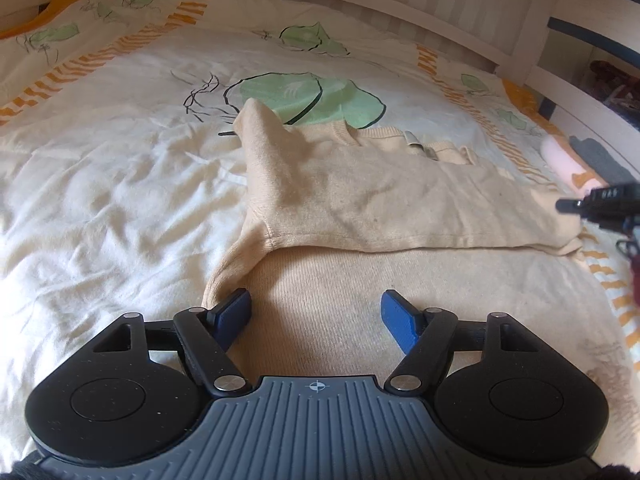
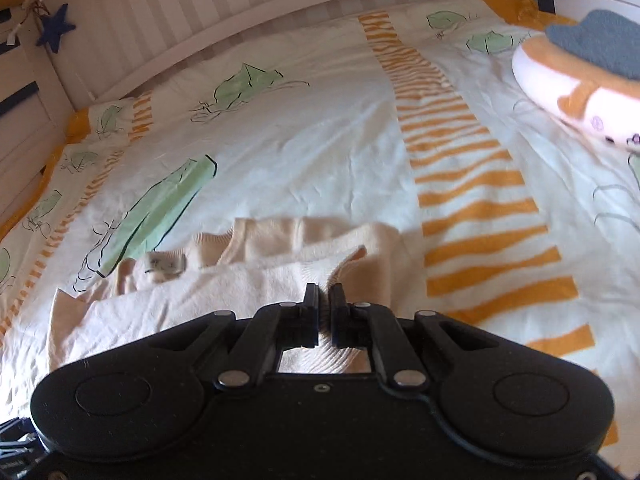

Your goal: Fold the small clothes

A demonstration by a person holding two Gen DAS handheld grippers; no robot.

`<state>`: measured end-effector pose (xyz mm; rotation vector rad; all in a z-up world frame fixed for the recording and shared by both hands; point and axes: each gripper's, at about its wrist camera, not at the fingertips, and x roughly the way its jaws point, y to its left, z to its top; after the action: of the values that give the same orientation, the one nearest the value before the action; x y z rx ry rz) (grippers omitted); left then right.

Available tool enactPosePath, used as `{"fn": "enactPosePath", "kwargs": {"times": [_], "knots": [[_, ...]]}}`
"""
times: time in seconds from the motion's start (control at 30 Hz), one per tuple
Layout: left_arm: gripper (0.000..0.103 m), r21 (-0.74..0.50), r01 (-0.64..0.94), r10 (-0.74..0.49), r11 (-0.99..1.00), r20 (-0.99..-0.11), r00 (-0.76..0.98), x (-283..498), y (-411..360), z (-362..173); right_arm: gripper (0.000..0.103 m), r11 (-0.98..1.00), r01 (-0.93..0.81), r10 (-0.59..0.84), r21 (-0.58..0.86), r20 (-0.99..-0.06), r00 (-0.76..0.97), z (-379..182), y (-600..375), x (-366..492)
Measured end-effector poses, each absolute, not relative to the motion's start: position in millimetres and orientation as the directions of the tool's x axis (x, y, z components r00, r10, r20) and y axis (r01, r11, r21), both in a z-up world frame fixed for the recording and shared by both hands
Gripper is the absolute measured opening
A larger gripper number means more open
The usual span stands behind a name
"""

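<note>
A cream knit sweater (image 1: 360,208) lies on the bed, one part folded across its body, a sleeve trailing toward the near left. My left gripper (image 1: 316,316) is open and empty, its blue fingers (image 1: 234,312) low over the sweater's near part, the left one by the sleeve end. In the right wrist view the sweater (image 2: 256,280) lies under my right gripper (image 2: 325,300), which is shut on a ribbed cream edge of it. The right gripper's tip also shows at the right edge of the left wrist view (image 1: 600,204).
The bed cover (image 1: 120,168) is white with green leaf prints and orange stripes (image 2: 472,208). A white slatted bed rail (image 2: 240,20) runs along the far side. A stack of folded clothes (image 2: 584,64), pink, orange and grey, sits at the far right.
</note>
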<state>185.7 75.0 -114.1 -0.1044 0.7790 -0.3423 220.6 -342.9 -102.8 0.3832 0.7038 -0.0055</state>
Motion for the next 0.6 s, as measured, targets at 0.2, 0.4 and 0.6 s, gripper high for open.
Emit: {"fn": "enactPosePath", "kwargs": {"times": [0.2,0.4,0.6], "knots": [[0.071,-0.156,0.261,-0.3,0.953,-0.622,0.723,205,79,-69,0.019,0.954,0.106,0.103,0.281,-0.636,0.765,-108,-338,214],[0.071,-0.056,0.247,-0.221,0.967,-0.662,0.716,276,64,-73,0.019,0.957,0.087,0.109,0.275,-0.624,0.774,-111,-332,209],[0.071,0.117,0.187,-0.043,0.975,-0.732,0.68,319,77,-113,0.02,0.966,0.05,0.117,0.255,-0.598,0.793,-104,-324,201]]}}
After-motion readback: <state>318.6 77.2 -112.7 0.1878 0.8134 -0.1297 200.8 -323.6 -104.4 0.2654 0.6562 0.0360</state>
